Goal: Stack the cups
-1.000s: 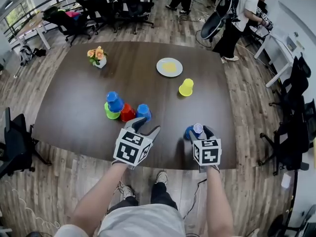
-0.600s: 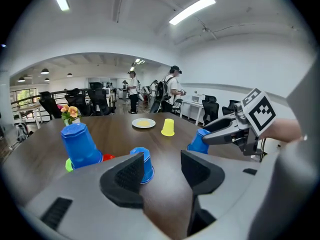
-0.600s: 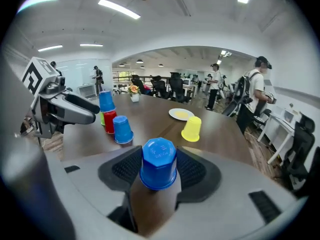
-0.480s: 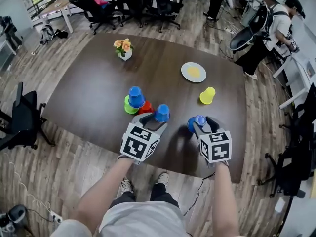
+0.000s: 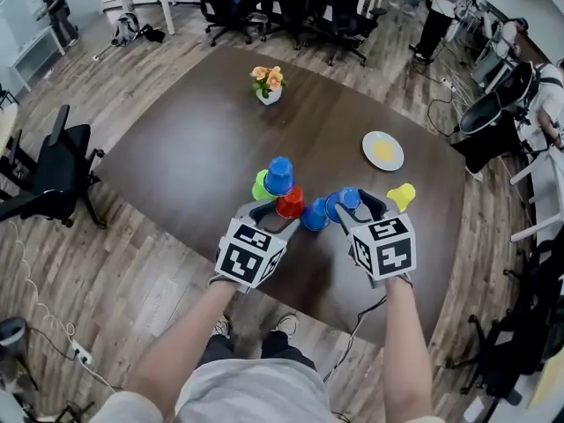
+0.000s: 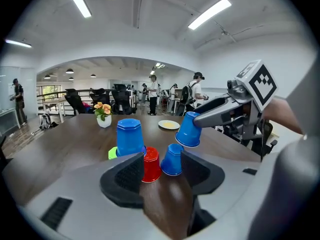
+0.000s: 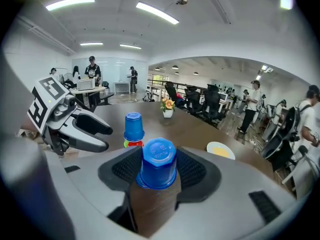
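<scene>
My right gripper (image 5: 348,206) (image 7: 158,170) is shut on an upside-down blue cup (image 5: 345,202) (image 7: 158,163), lifted off the table; its jaws have just been closing on that cup. It hangs just right of a second blue cup (image 5: 315,216) (image 6: 173,160) that stands by a red cup (image 5: 289,204) (image 6: 151,164). Behind them a blue cup (image 5: 278,175) (image 6: 130,137) sits on top of a green one (image 5: 260,188). The left gripper (image 5: 270,219) (image 6: 157,173) is open, with its tips just short of the red and blue cups. A yellow cup (image 5: 401,196) stands alone at the right.
On the dark brown table (image 5: 185,157) are a white plate (image 5: 382,151) with something yellow on it and a small flower vase (image 5: 269,85) further back. Office chairs (image 5: 53,166) ring the table. People stand in the room beyond its far side.
The right gripper has lifted the blue cup from near the table's front edge and carried it left toward the cup cluster. The left gripper has moved forward to the red and blue cups.
</scene>
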Demonstrator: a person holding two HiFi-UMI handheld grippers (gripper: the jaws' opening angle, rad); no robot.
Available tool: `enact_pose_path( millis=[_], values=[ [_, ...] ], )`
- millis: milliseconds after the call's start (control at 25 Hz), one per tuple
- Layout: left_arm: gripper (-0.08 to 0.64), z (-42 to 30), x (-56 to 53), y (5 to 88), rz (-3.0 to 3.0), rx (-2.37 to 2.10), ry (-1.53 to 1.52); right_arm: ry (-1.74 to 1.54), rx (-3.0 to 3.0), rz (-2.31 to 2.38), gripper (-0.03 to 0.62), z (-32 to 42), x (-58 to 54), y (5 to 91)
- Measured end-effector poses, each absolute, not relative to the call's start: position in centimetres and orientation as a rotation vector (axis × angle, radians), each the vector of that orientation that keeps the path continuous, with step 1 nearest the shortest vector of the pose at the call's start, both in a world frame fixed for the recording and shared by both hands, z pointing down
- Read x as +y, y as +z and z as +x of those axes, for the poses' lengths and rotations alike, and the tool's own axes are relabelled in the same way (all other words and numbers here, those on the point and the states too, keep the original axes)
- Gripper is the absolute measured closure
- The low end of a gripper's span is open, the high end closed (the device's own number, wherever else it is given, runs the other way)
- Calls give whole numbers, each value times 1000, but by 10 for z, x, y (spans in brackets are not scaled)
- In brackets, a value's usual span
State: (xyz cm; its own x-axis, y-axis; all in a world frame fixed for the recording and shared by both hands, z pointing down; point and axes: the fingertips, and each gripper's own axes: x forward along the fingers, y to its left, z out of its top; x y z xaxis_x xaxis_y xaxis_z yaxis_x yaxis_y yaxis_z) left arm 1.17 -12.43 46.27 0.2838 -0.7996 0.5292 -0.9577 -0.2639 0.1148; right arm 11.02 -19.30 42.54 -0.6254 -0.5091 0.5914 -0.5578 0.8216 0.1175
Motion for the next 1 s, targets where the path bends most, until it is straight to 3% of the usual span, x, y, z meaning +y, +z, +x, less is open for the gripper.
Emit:
enact_pose_path(
  millis=[480,1000],
  values=[
    [334,-33,-117,461,2048,-1692,475,46,-2389,564,370,33,-190,440],
    [334,-32,-105,467,2053,-1673,512,42,-2391,640,369,26,-194,446]
  ],
)
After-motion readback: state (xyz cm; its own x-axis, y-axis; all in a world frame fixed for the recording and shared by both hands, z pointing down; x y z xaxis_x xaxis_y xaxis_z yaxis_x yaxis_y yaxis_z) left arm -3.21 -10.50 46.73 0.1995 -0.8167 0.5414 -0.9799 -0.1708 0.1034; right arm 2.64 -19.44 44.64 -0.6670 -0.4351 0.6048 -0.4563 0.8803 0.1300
